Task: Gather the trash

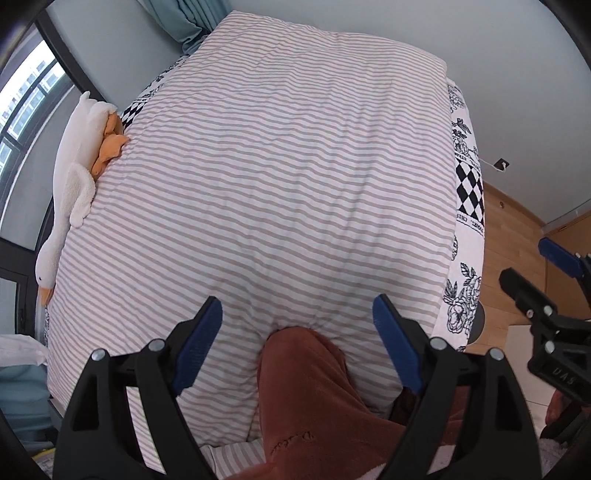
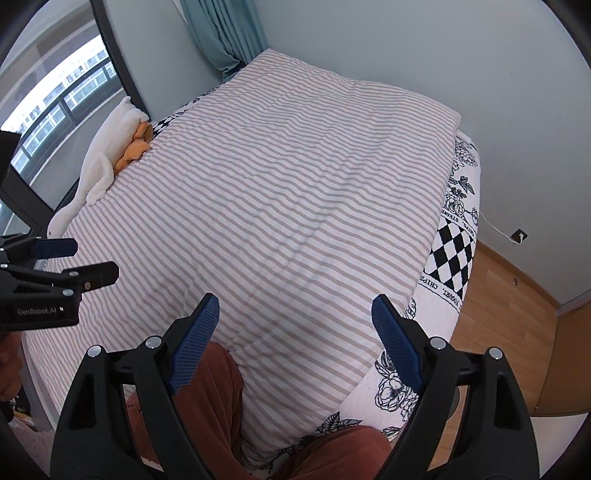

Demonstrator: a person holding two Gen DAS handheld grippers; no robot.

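Empty left gripper (image 1: 297, 341) above striped duvet (image 1: 266, 177)

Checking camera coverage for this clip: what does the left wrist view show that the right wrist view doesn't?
Only left wrist view: the goose's head and orange beak, and the right hand-held gripper at its edge. Only right wrist view: the left hand-held gripper, open. Both: striped duvet, white plush goose, patterned sheet, teal curtain, wood floor, rust-brown trousers. No trash shows.

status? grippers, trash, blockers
Left gripper open, empty. Right gripper open, empty. No trash in view: only striped duvet, goose plush. Nothing in the way.
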